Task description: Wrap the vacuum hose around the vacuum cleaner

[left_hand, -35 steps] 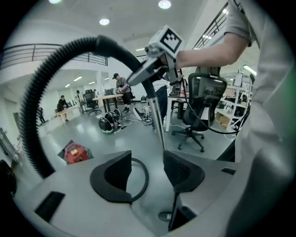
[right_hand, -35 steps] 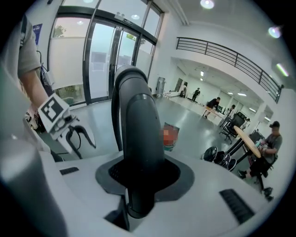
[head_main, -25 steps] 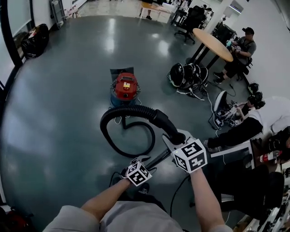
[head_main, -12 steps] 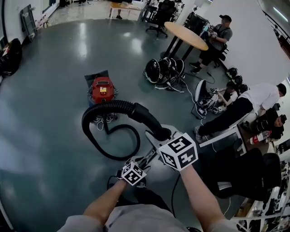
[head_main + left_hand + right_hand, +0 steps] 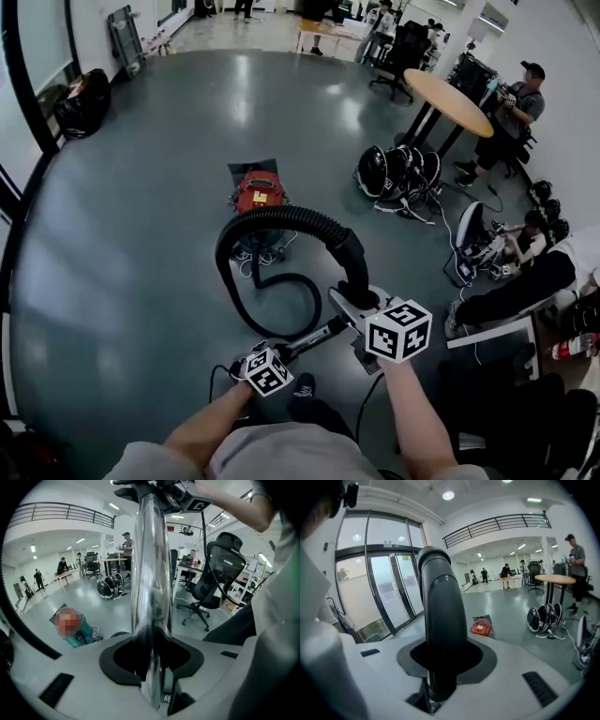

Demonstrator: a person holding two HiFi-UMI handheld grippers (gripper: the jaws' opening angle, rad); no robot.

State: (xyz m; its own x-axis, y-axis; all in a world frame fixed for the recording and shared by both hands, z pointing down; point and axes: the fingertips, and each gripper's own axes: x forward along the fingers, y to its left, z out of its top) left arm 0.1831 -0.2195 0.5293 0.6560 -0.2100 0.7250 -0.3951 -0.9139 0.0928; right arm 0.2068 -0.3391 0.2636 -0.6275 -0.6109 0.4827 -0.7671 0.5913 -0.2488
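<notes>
Vacuum hose [image 5: 281, 221]: black loop off floor, just in front of red vacuum cleaner [image 5: 259, 191]; full loop seen in head view only. Gripper views show grips: right gripper [image 5: 440, 667] clamped on hose's rigid end; left gripper [image 5: 152, 672], jaws just closed in, clamping chrome wand [image 5: 151, 573].

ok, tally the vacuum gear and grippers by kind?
vacuum cleaner: 1
black hose: 1
metal tube: 1
grippers: 2 (left gripper, jaws just closed in, metal tube between them; right gripper, clamped on the black hose's end)
Total: 5
</notes>
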